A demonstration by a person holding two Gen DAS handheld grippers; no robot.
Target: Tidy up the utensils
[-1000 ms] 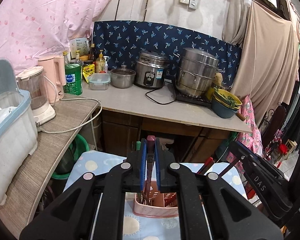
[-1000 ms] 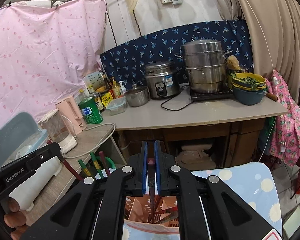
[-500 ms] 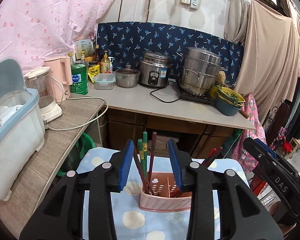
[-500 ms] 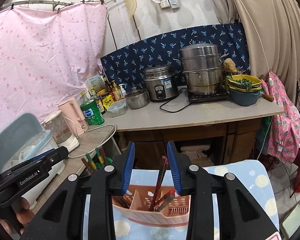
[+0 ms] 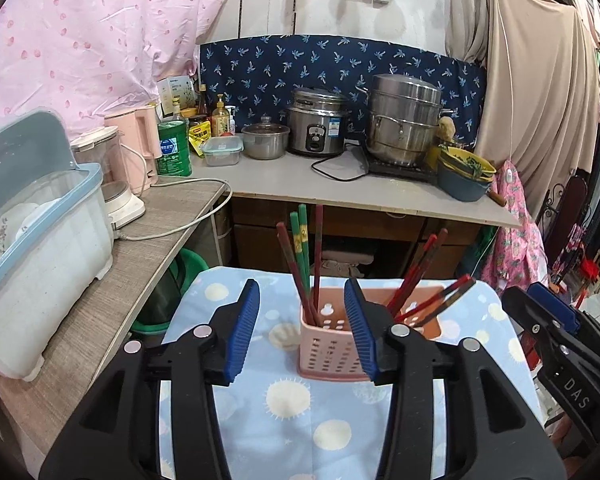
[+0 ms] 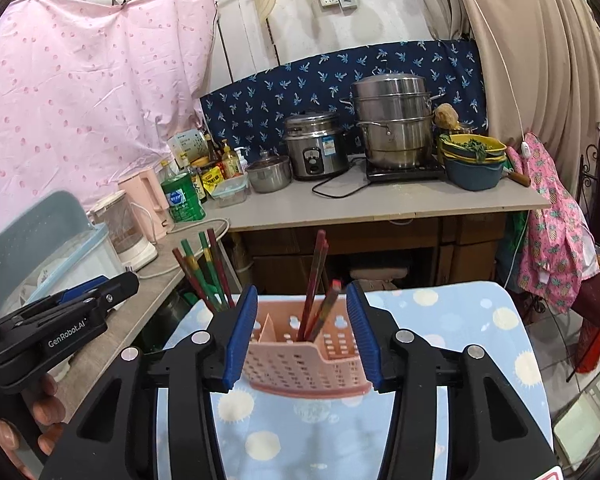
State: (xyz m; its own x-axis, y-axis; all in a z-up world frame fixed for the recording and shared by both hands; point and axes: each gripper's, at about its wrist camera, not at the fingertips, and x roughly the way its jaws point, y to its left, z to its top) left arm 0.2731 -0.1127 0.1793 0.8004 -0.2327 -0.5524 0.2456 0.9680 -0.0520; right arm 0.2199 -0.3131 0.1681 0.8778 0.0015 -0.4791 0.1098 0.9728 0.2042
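Note:
A pink slotted utensil basket point(image 5: 330, 346) stands on a blue polka-dot cloth point(image 5: 288, 420). Red and green chopsticks point(image 5: 302, 260) stand in its left compartment, red ones point(image 5: 418, 276) lean in its right part. My left gripper point(image 5: 302, 332) is open and empty, drawn back in front of the basket. In the right wrist view the basket point(image 6: 300, 360) holds red chopsticks point(image 6: 316, 280) in the middle and red and green ones point(image 6: 204, 272) at its left end. My right gripper point(image 6: 302, 332) is open and empty, just in front of the basket.
A kitchen counter point(image 5: 340, 184) behind holds a rice cooker point(image 5: 316, 128), steamer pot point(image 5: 404, 120), bowls point(image 5: 462, 178) and bottles. A side shelf on the left carries a dish box point(image 5: 32, 264), blender point(image 5: 112, 176) and kettle. The other gripper point(image 5: 560, 356) is at the right edge.
Both grippers were shut on chopsticks over the basket. Both have opened, left the chopsticks standing in the basket, and pulled back toward me.

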